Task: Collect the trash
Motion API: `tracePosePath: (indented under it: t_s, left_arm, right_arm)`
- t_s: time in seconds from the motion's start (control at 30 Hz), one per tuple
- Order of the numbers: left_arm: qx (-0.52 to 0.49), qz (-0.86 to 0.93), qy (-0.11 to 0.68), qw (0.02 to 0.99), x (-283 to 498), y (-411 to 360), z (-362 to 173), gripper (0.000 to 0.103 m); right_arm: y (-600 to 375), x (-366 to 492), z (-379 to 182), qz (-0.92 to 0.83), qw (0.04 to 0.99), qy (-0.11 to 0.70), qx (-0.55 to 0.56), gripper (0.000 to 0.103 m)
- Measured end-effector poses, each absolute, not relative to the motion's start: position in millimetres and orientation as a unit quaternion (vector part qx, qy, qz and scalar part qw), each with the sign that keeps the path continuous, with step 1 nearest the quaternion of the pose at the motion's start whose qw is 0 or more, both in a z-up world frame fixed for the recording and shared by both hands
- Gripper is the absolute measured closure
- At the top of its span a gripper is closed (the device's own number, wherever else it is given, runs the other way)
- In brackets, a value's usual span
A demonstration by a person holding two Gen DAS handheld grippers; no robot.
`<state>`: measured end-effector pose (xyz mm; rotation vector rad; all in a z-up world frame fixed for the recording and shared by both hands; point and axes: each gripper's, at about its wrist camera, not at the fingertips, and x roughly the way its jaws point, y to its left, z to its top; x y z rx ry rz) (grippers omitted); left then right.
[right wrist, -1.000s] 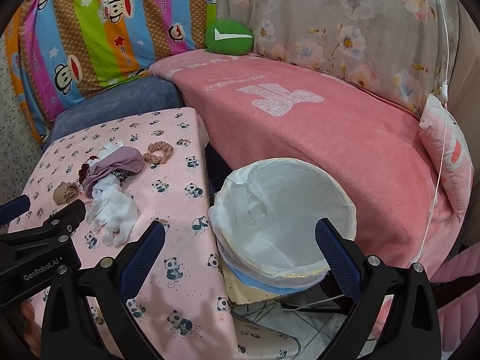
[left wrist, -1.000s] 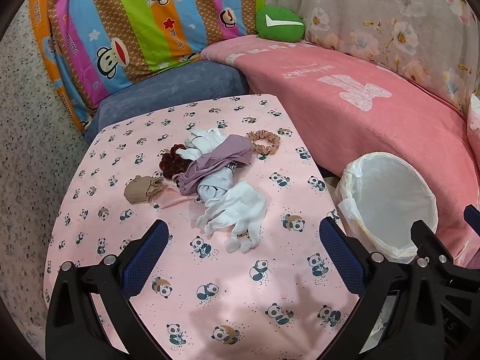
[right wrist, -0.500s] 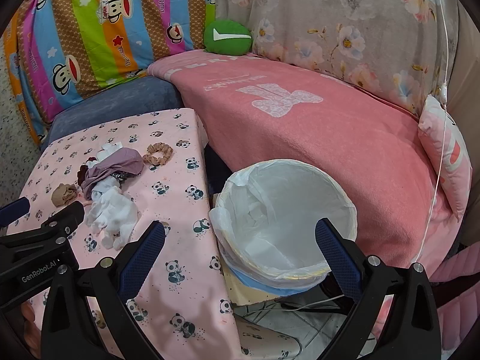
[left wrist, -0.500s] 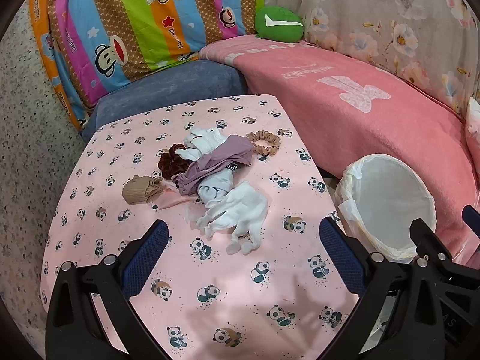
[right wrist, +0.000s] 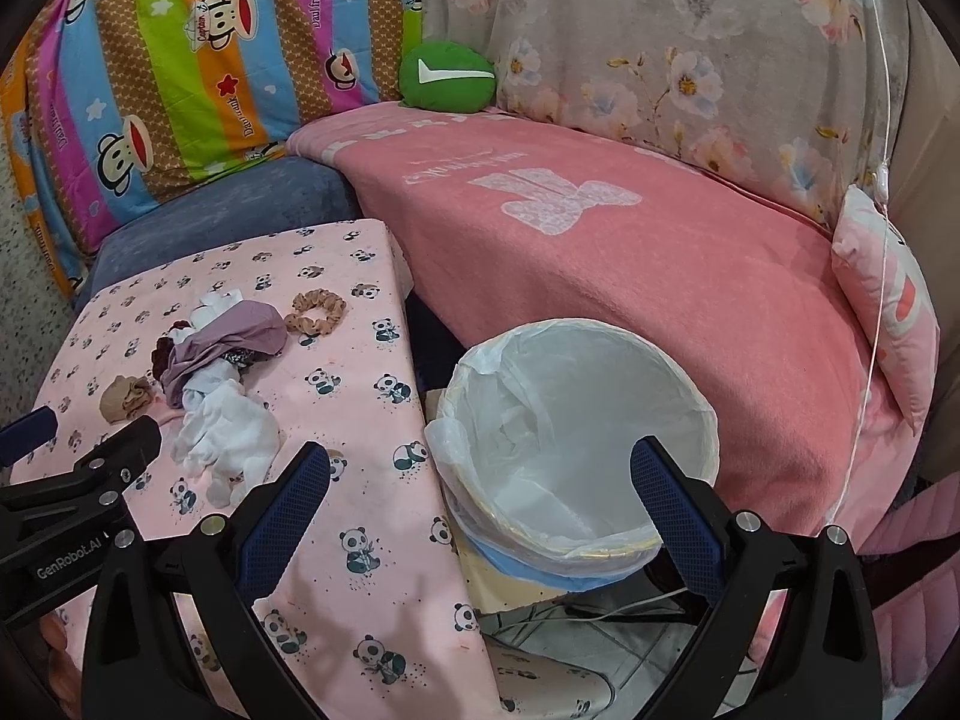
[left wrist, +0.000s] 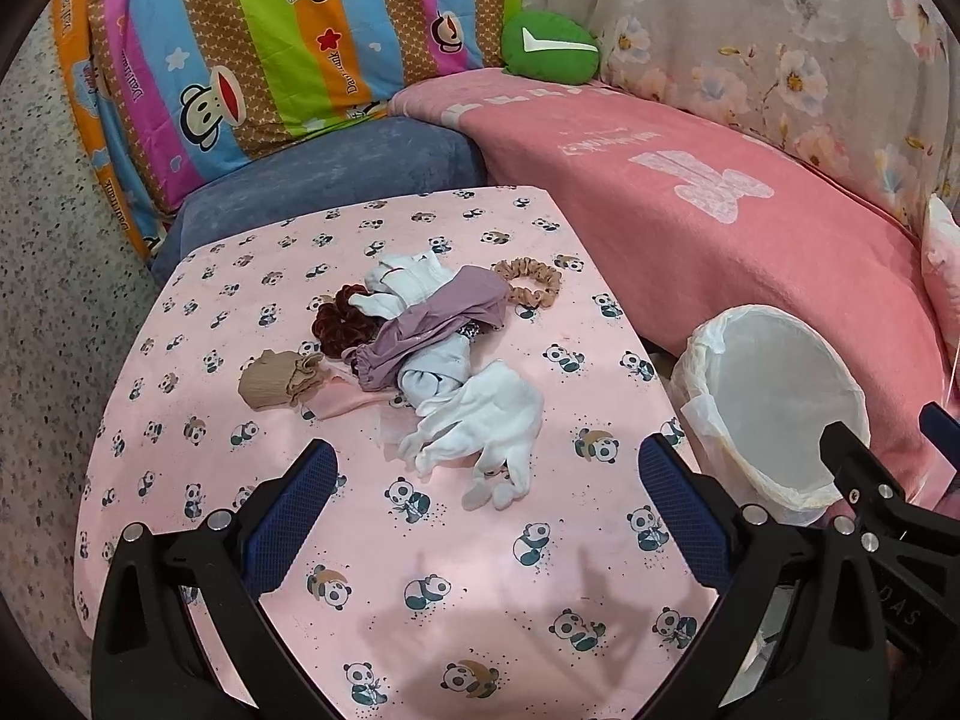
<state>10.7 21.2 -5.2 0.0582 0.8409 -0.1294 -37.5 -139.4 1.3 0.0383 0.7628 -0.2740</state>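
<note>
A pile of cloth items lies on the panda-print table (left wrist: 420, 540): white gloves (left wrist: 480, 426), a mauve cloth (left wrist: 438, 324), a dark red scrunchie (left wrist: 339, 324), a tan scrunchie (left wrist: 531, 282) and a beige bundle (left wrist: 273, 384). A bin with a white liner (left wrist: 774, 402) stands right of the table. My left gripper (left wrist: 480, 510) is open and empty, just short of the gloves. My right gripper (right wrist: 480, 510) is open and empty above the bin's (right wrist: 576, 438) near rim. The pile also shows in the right wrist view (right wrist: 222, 372).
A pink blanket (left wrist: 690, 198) covers the sofa behind the bin. A striped monkey-print cushion (left wrist: 240, 48), a green cushion (left wrist: 549, 48) and a blue seat (left wrist: 336, 174) lie beyond the table. Cables lie on the floor under the bin (right wrist: 600, 612).
Both grippers have drifted slightly; the view has shifted a little. Nothing was taken hold of, and both grippers stay open.
</note>
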Motion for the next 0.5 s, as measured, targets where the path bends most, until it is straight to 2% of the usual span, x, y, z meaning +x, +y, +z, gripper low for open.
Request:
tracePosePath:
  t_s: [0.5]
  left_arm:
    - [0.011,-0.081,0.408,0.909,21,54,-12,0.007]
  right_arm:
    - [-129,-36,-1,-0.142,0.918,0.369,0.027,0.005]
